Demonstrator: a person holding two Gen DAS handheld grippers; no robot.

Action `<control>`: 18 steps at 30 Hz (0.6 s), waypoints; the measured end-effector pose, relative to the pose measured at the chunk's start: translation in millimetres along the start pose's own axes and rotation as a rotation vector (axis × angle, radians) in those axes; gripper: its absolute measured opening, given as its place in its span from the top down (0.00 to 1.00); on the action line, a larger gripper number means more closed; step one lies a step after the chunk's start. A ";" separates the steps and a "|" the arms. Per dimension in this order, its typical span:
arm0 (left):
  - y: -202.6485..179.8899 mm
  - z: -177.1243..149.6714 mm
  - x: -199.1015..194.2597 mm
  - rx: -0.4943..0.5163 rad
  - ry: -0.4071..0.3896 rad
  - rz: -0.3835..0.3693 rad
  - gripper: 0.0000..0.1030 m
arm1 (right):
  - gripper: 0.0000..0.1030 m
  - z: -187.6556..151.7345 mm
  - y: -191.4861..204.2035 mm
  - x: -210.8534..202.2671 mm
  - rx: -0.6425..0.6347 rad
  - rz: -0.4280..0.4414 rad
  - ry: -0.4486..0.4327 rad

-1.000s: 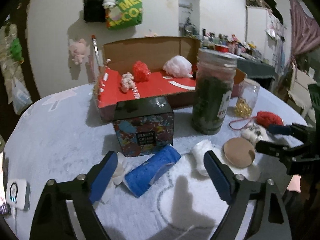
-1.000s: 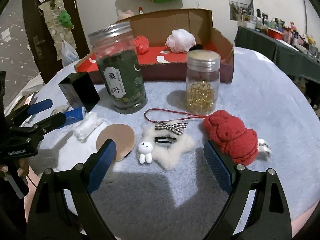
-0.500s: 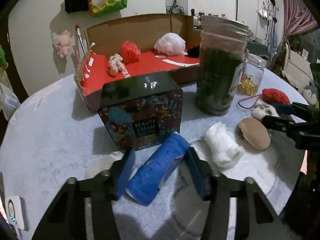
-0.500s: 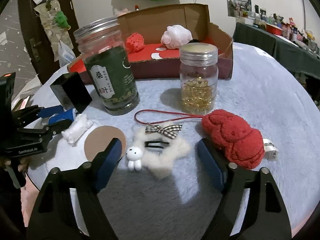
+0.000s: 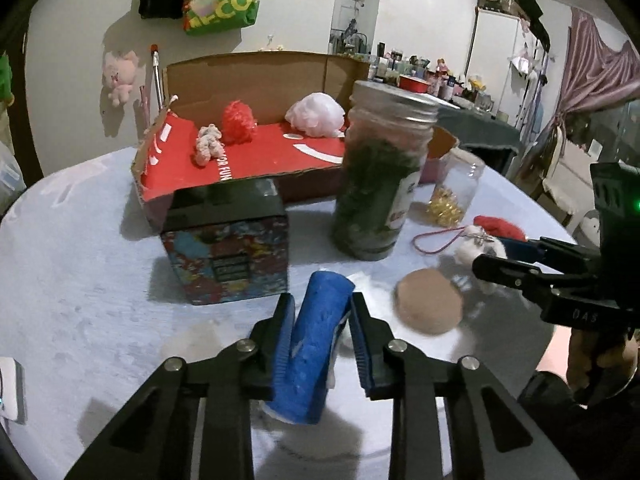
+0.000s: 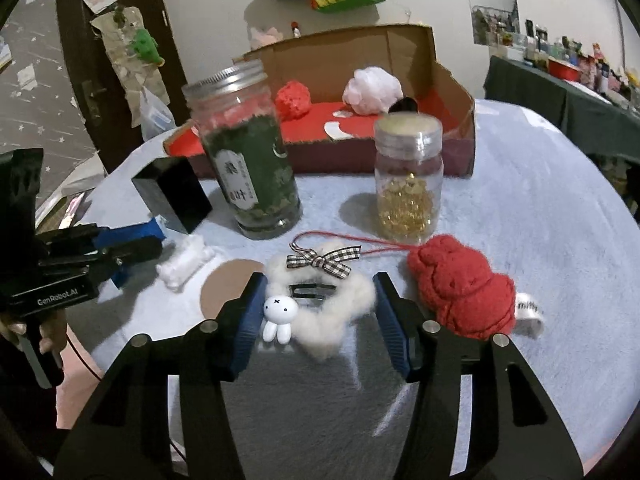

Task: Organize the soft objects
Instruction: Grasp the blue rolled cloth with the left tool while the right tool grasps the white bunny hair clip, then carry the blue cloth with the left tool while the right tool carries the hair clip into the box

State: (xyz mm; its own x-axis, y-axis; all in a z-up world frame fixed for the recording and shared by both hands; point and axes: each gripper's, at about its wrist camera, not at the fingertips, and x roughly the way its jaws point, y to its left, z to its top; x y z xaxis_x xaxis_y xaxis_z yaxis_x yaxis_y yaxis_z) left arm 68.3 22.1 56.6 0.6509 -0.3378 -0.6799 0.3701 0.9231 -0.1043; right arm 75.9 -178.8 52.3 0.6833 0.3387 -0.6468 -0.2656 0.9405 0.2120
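Note:
My left gripper (image 5: 322, 332) is shut on a blue soft roll (image 5: 316, 344) and holds it just above the table. A white soft roll (image 6: 184, 262) lies beside it. My right gripper (image 6: 316, 316) is open, its fingers on either side of a white fluffy scrunchie (image 6: 336, 316) with a checked bow and a small white rabbit charm (image 6: 278, 314). A red knitted plush (image 6: 460, 292) lies to its right. The open cardboard box (image 5: 256, 80) with a red floor holds a red pompom (image 5: 238, 122), a white-pink puff (image 5: 316, 114) and a small pink plush (image 5: 206, 144).
A tall green-filled jar (image 6: 248, 156), a small jar of gold beads (image 6: 408, 176), a black patterned box (image 5: 228, 248) and a brown round pad (image 5: 428, 300) stand on the pale fleece table (image 6: 540, 200). A white device (image 5: 8, 392) lies at the left edge.
My left gripper closed on the blue roll and lifted it a little. My right gripper narrowed and moved forward around the white scrunchie.

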 end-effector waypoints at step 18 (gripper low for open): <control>-1.6 2.3 2.5 -0.013 0.006 0.003 0.80 | 0.49 10.8 5.9 -3.6 -0.034 0.030 -0.001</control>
State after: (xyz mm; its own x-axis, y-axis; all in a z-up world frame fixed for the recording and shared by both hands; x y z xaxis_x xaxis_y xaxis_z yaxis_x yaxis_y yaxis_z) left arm 70.9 19.4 56.8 0.6479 -0.3343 -0.6844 0.3597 0.9263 -0.1120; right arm 79.2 -174.1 63.8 0.6752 0.3666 -0.6401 -0.3087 0.9285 0.2061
